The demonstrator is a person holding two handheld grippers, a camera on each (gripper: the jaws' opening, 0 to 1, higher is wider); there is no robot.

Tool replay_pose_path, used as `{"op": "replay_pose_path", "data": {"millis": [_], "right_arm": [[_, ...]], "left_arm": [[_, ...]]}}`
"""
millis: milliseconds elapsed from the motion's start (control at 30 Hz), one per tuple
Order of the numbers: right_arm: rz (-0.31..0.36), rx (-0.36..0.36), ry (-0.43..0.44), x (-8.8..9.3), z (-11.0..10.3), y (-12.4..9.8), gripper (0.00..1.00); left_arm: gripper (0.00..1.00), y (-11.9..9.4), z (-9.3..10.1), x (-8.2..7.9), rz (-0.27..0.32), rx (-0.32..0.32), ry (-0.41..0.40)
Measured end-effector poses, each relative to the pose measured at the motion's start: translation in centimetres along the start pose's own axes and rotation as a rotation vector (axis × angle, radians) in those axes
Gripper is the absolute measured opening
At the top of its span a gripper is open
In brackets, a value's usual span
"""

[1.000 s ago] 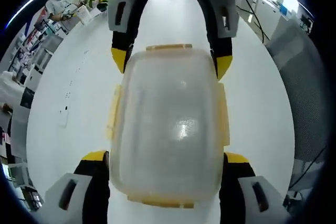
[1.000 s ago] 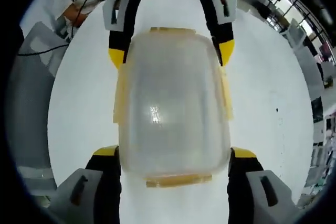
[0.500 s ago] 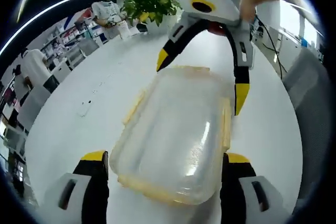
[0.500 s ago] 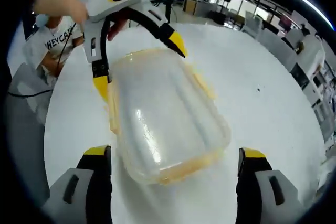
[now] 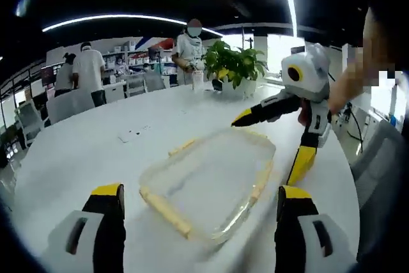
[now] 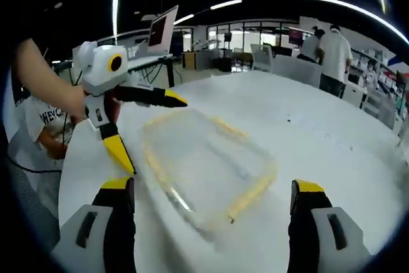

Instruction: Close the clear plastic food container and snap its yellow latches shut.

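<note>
The clear plastic container [image 5: 214,180] lies on the white table [image 5: 96,151] with its lid on and yellow latches [image 5: 165,207] along its edges. My left gripper [image 5: 200,191] is open, its jaws wide on either side of the container's near end without touching it. At the far end the right gripper [image 5: 268,147] is also open, straddling a corner. In the right gripper view the same container [image 6: 204,164] sits ahead of my open right gripper [image 6: 212,185]. The left gripper [image 6: 152,131], held by a hand, spreads over the container's far left corner.
A potted plant [image 5: 233,68] stands at the table's far side, and small dark items [image 5: 131,136] lie on the table to the left. People [image 5: 86,68] stand behind empty chairs [image 5: 67,103]. A seated person [image 6: 38,126] and a laptop [image 6: 160,30] are nearby.
Both views have tipped from looking straight down on the container to a low, level view. Both grippers have drawn back from its ends. The container has stayed on the table.
</note>
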State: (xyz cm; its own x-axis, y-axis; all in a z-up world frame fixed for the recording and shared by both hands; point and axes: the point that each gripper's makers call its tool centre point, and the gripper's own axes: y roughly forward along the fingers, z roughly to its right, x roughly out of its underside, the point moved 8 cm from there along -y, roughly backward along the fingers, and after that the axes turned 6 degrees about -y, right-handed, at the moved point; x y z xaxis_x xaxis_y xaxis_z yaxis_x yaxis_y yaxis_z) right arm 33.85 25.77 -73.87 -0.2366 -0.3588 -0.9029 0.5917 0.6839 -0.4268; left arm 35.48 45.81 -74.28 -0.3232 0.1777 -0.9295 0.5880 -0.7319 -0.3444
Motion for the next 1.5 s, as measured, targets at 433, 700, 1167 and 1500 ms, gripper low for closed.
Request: {"op": "replay_pose_path", "data": {"millis": [433,700,1167,1500], "right_arm": [[-0.027,0.021,0.089,0.7,-1.7,-1.2,0.99],[-0.039,0.048,0.109,0.2,-1.6,-2.2,0.95],[-0.015,0.127,0.177,-0.8,-1.2,-5.3,0.92],[0.039,0.164,0.246,-1.2,-1.7,-8.0,0.89]], "left_arm": [[0.95,-1.6,0.9,1.7,-0.024,-0.056,-0.094],[0.91,-2.9,0.5,1.4,-0.019,-0.094,-0.118],[0.87,-6.2,0.6,1.4,-0.026,-0.134,-0.135],[0.87,-9.3,1.2,1.4,-0.035,-0.143,-0.156]]}}
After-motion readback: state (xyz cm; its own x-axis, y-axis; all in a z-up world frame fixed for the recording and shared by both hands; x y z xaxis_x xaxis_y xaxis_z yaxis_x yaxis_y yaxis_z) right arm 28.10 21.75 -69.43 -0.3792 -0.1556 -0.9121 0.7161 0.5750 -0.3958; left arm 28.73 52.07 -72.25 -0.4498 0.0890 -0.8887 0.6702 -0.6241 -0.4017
